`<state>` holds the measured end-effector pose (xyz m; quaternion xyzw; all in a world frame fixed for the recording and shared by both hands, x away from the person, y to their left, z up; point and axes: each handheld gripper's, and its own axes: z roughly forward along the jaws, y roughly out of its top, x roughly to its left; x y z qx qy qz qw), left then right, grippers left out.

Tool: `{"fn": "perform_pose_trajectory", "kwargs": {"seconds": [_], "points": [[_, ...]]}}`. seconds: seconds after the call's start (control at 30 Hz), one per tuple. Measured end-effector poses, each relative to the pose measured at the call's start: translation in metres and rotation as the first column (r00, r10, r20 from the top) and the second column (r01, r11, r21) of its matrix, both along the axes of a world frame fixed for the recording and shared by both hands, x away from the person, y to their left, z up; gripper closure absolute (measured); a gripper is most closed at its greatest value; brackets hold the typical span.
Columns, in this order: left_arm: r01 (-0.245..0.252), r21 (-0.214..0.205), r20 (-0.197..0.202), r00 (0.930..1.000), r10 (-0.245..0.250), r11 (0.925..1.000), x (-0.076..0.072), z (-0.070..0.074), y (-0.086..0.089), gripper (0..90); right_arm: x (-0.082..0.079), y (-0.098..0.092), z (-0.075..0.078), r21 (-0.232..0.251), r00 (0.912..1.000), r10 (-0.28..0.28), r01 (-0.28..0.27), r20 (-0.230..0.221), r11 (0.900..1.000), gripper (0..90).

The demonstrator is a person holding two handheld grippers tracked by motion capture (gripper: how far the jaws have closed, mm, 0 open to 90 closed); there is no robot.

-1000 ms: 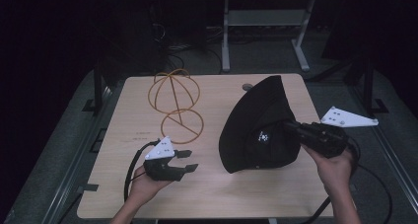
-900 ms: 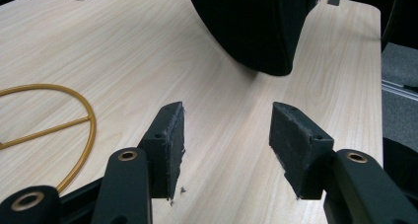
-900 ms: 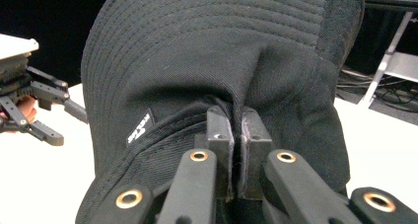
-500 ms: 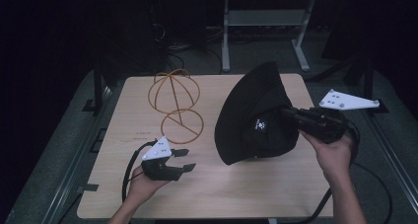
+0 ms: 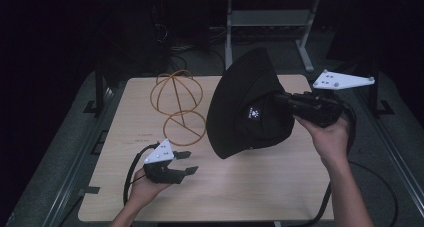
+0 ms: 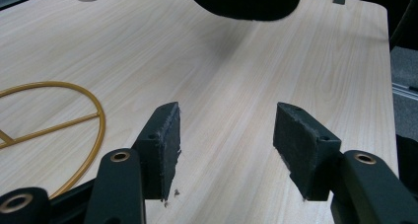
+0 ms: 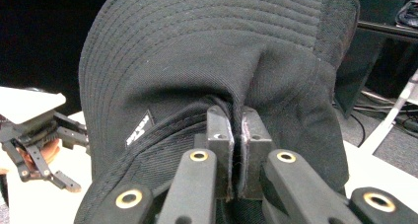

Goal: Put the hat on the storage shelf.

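In the high view, the right gripper (image 5: 281,99) holds a black hat (image 5: 247,107) lifted above the wooden table (image 5: 280,187), at about three o'clock from the gold wire stand (image 5: 178,104), which rests on the table at about eleven o'clock from the table's middle. The hat hangs tilted, with its brim toward the person and its crown toward the far edge, and it is beside the stand, not over it. The left gripper (image 5: 187,163) rests low at about seven o'clock, near the round foot of the stand, and its jaws stand apart with nothing between them. In the left gripper view, the two black pads (image 6: 165,145) are wide apart over bare wood, the gold ring of the stand's foot (image 6: 74,135) lies at nine o'clock, and the dark edge of the hat (image 6: 246,2) shows at twelve o'clock. In the right gripper view, the jaws are pressed together on a fold of the hat (image 7: 222,66) close to its brim seam, and the left gripper (image 7: 42,135) is seen farther off at eight o'clock. I judge that the step in hand is carrying the hat toward the stand. The next move probably calls for bringing the hat to the left and above the wire dome, turning its opening downward, while the left gripper could steady the foot.
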<state>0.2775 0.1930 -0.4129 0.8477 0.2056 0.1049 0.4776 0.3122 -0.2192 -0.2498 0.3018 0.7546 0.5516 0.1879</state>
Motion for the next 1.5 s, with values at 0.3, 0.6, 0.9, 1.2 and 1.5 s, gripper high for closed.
{"fn": "perform_pose_trajectory", "kwargs": {"seconds": [0.3, 0.6, 0.9, 1.2, 1.5], "points": [[0.007, -0.010, 0.004, 1.0000, -0.007, 0.9999, -0.001, -0.003, 0.000, 42.9, 0.014, 0.016, 0.019, -0.002, 0.9995, 0.032, -0.032, -0.004, 0.9995, 85.7], [0.009, -0.011, 0.005, 0.9999, -0.009, 0.9999, -0.001, -0.002, 0.000, 41.6, 0.028, 0.033, 0.034, -0.002, 0.9986, 0.053, -0.053, -0.006, 0.9986, 85.7], [0.019, -0.006, 0.006, 0.9998, -0.019, 0.9998, -0.001, -0.004, -0.001, 41.1, 0.040, 0.051, 0.047, -0.003, 0.9971, 0.075, -0.075, -0.012, 0.9972, 85.7], [0.025, 0.000, -0.002, 0.9997, -0.025, 0.9997, -0.002, -0.004, -0.003, 40.5, 0.051, 0.069, 0.056, -0.013, 0.9952, 0.096, -0.096, -0.015, 0.9953, 85.7], [0.039, 0.011, 0.006, 0.9992, -0.039, 0.9992, -0.001, -0.005, -0.003, 40.5, 0.062, 0.086, 0.067, -0.024, 0.9933, 0.114, -0.114, -0.018, 0.9931, 85.6]]}}
